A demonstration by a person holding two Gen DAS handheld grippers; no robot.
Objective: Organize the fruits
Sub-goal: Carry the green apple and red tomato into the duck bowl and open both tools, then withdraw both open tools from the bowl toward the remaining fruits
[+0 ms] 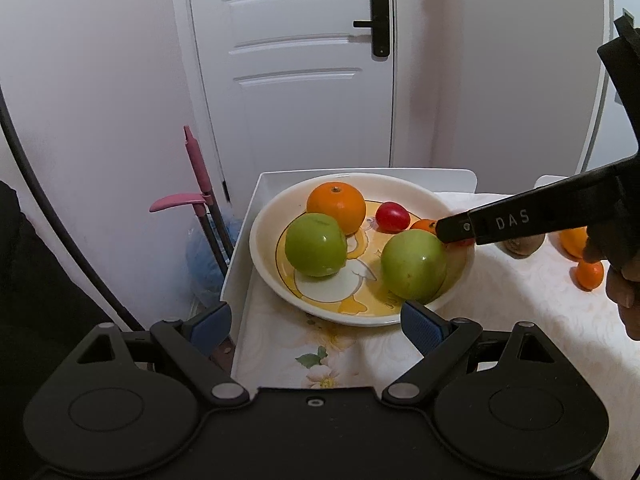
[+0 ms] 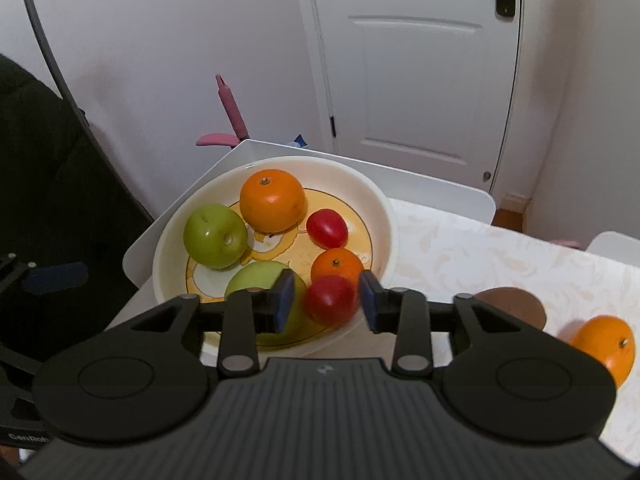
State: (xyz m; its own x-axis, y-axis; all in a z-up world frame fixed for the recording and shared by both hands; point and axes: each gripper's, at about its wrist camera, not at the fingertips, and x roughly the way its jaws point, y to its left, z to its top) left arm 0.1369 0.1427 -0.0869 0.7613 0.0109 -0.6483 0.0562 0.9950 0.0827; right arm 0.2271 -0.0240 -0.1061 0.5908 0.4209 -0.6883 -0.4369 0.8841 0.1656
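A: Resting inside the bowl [image 2: 384,216] at the tabletop [image 2: 480,248] corner, two green apples [image 2: 215,236], a large orange [image 2: 272,200], a small orange [image 2: 337,265] and two red tomatoes are seen.

B: How is the right tool [image 2: 327,300] set?

A: Its jaws are parted, and the nearer tomato [image 2: 330,300] is seen between the blue pads, blurred, at the bowl's near edge. No pad is seen pressed on it; a gap shows on each side. The farther tomato [image 2: 327,228] is found beside the large orange.

B: And the left tool [image 1: 316,324]?

A: It is held wide open before the bowl, with nothing between its pads. The second green apple [image 1: 413,264] is seen just beyond its right pad.

B: What is left outside the bowl?

A: A brown fruit [image 2: 516,306] and another orange [image 2: 606,344] are seen on the tabletop, to the bowl's right.
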